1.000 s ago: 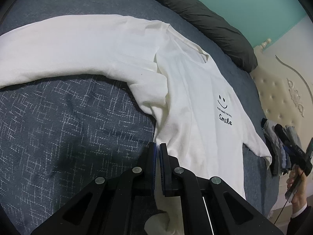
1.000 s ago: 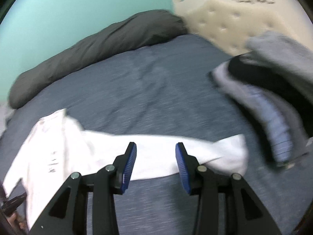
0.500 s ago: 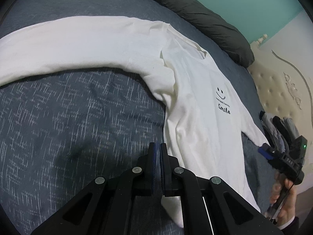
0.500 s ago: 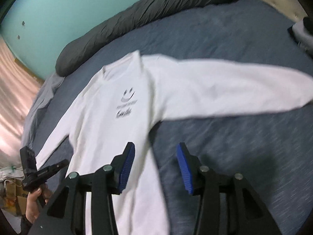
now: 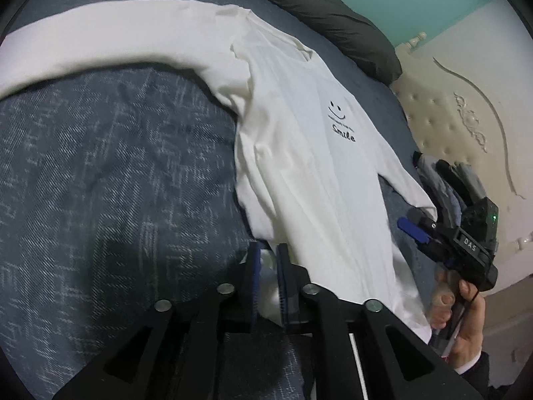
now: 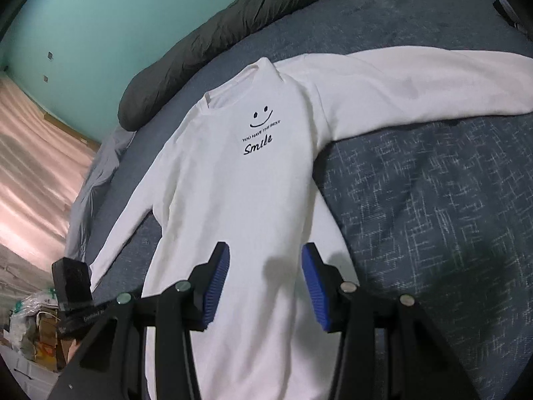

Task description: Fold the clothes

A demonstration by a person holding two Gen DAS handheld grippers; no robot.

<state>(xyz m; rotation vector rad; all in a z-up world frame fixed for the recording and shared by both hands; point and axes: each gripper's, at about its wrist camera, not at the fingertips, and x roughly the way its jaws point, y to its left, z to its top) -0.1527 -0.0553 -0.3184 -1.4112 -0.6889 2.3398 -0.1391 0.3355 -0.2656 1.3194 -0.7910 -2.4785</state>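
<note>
Pinching the white shirt (image 5: 299, 173) hem, the left gripper (image 5: 266, 266) fingers sit nearly together. Right gripper (image 6: 265, 276) fingers hover apart above it. Beyond them spreads a blue bed (image 6: 433, 206).

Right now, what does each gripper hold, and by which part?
The left gripper pinches the white shirt at its bottom hem corner; the right gripper is open, holding nothing.

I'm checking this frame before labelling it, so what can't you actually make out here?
- Hem of the white shirt: right wrist view, behind the right gripper.
- Far sleeve cuff: left wrist view, cut by the left edge.
- Fabric in the left gripper: blurred.
- Folded clothes pile: items indistinct, partly behind the other gripper.
</note>
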